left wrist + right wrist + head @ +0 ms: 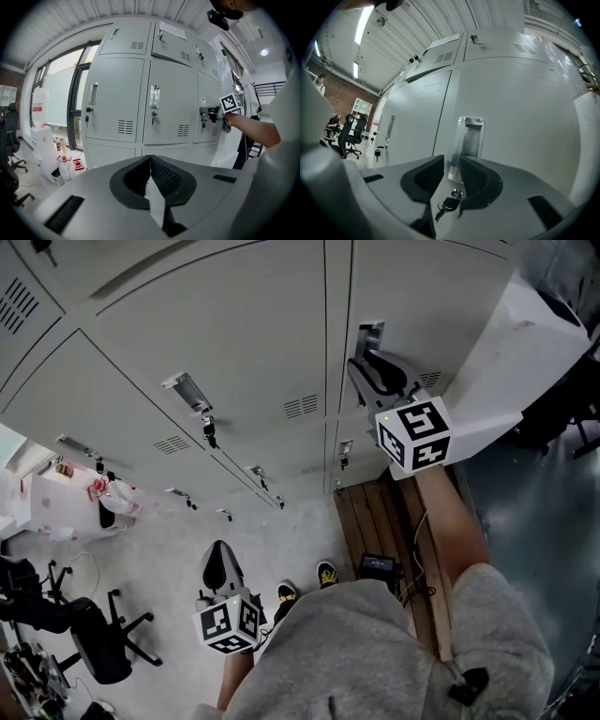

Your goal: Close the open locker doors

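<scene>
A wall of grey lockers [234,343] fills the head view. My right gripper [375,367] is raised to the chrome handle [368,334] of a right-hand door. In the right gripper view its jaws [452,161] stand apart, with the lower end of that handle [468,138] in the gap. A thin strip of door shows beside the left pad. A key [451,201] hangs in the lock just below. An upper door [171,42] looks slightly ajar. My left gripper [220,563] hangs low, well away from the lockers. Its jaws [150,159] meet at the tips and hold nothing.
A slatted wooden platform [384,517] with a black box [380,565] runs along the locker base on the right. A white panel [525,362] juts out beside the right door. Office chairs [94,634] and bottles [63,166] stand to the left. The person's shoes [326,573] are between.
</scene>
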